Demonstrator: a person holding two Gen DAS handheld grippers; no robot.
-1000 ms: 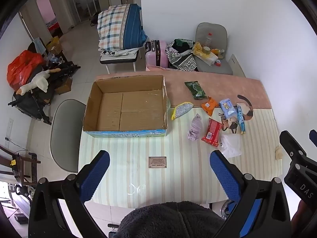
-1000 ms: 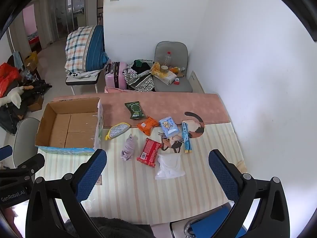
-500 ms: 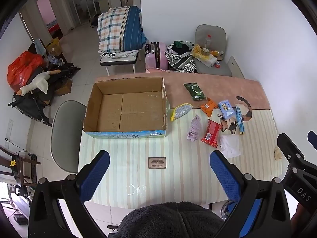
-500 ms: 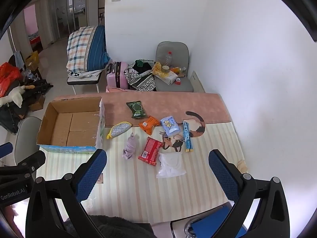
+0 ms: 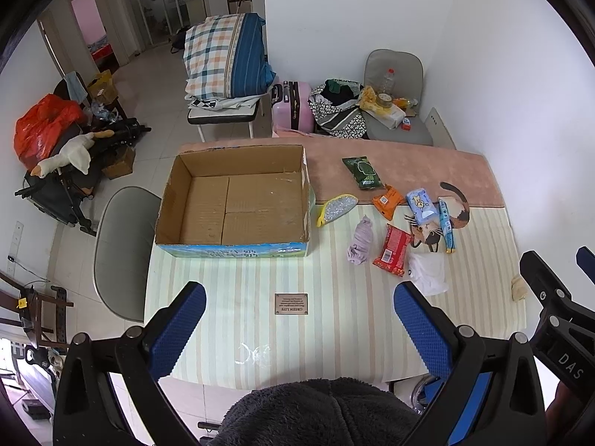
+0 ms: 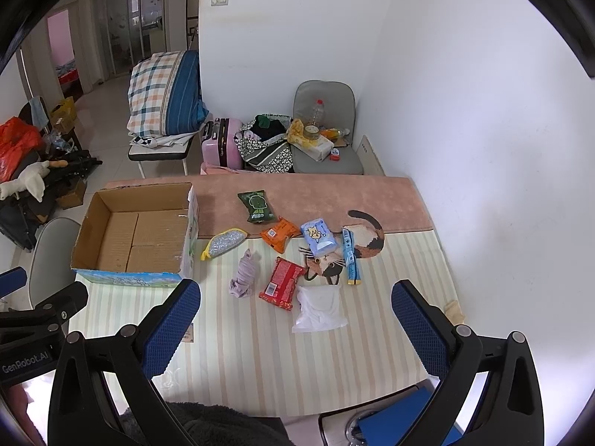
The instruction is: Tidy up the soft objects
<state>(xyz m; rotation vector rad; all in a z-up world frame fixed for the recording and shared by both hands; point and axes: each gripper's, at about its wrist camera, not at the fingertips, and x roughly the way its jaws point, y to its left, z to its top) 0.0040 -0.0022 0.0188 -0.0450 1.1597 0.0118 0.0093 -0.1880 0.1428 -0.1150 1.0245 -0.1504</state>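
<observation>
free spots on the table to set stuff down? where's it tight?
Free: the striped cloth from the cardboard box to the near edge, and the pink strip beyond the green packet. Crowded: right of the box, around the red packet.

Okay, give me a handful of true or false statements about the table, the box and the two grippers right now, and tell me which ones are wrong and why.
1. The cardboard box has nothing in it. True.
2. The left gripper is clamped on the red packet. False: its fingers are spread wide and hold nothing; the packet lies on the table.
3. The white bag lies nearer the camera than the red packet. True.
4. The lilac cloth is inside the box. False: it lies on the table, right of the box.
5. The right gripper is open and empty. True.
6. The green packet sits on the striped part of the table. False: it lies on the pink strip at the far end.
</observation>
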